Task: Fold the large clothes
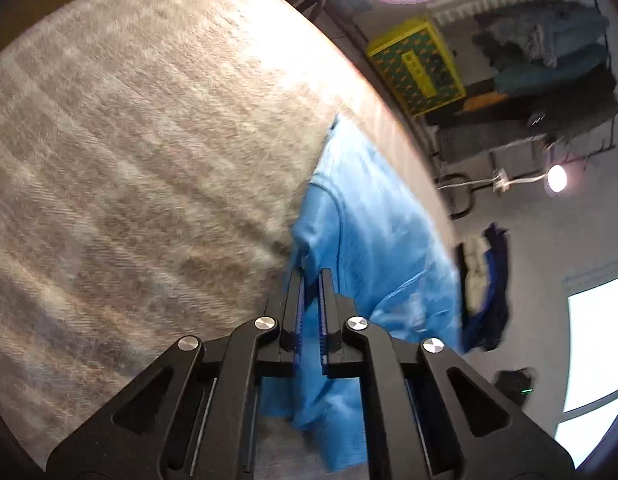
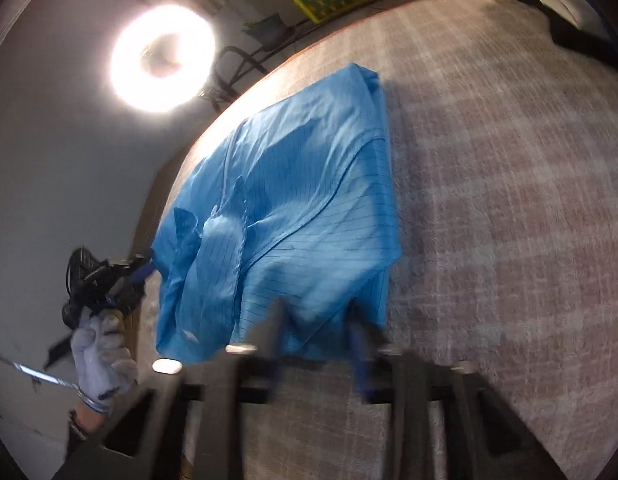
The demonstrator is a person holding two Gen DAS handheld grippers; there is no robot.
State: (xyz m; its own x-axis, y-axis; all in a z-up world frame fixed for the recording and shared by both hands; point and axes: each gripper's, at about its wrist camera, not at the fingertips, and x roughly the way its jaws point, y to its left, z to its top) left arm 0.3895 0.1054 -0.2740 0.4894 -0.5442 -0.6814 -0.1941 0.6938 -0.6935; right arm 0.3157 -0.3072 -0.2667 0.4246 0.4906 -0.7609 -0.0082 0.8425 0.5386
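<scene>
My left gripper (image 1: 312,276) is pinching the blue garment (image 2: 293,200), partly folded at the table (image 1: 129,140) edge; my right gripper's (image 2: 319,320) state is blurred.

Bright blue pinstriped garment (image 2: 301,184) on a beige-and-grey checked cloth (image 1: 129,140).

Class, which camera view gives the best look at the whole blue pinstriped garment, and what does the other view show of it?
The right wrist view: the blue pinstriped garment appears almost whole, rumpled on the checked table cover. The left wrist view shows only one part, partly hidden behind the left gripper.
</scene>
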